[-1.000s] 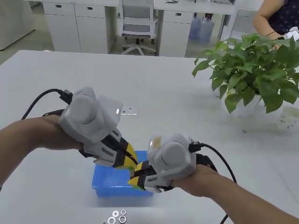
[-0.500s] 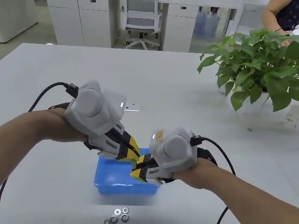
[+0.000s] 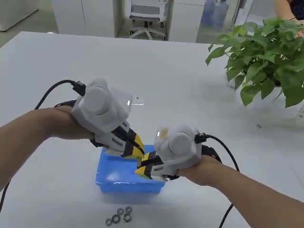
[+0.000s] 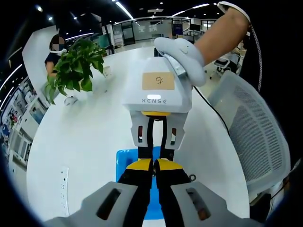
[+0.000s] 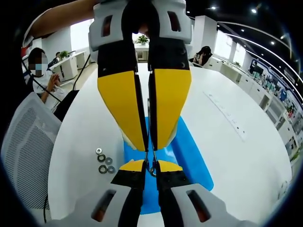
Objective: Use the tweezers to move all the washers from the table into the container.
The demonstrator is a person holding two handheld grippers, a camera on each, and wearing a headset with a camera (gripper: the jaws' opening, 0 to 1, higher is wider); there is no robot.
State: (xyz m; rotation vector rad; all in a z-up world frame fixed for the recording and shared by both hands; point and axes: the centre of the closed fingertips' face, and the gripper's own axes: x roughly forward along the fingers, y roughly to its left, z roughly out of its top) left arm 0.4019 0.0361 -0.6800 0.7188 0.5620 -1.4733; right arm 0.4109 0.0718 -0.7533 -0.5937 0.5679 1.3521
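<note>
A blue container (image 3: 114, 178) sits on the white table, with several washers (image 3: 118, 216) lying loose just in front of it. My left gripper (image 3: 137, 148) and right gripper (image 3: 142, 170) meet tip to tip above the container. In the right gripper view a thin metal pair of tweezers (image 5: 147, 156) runs from between the left gripper's yellow pads (image 5: 125, 104) down into my right gripper (image 5: 150, 166). A small ring shows at its tip, too small to tell what it is. The washers (image 5: 104, 163) lie left of the container (image 5: 189, 156). In the left gripper view my left gripper (image 4: 153, 165) is shut.
A potted plant (image 3: 266, 52) stands at the table's far right. Cables (image 3: 52, 92) trail from both grippers across the table. A small clear item (image 3: 137, 100) lies beyond the left gripper. An office chair (image 3: 147, 14) stands past the table's far edge.
The head camera has tilted down a little. Both grippers stay tip to tip above the container, with no visible change in their hold.
</note>
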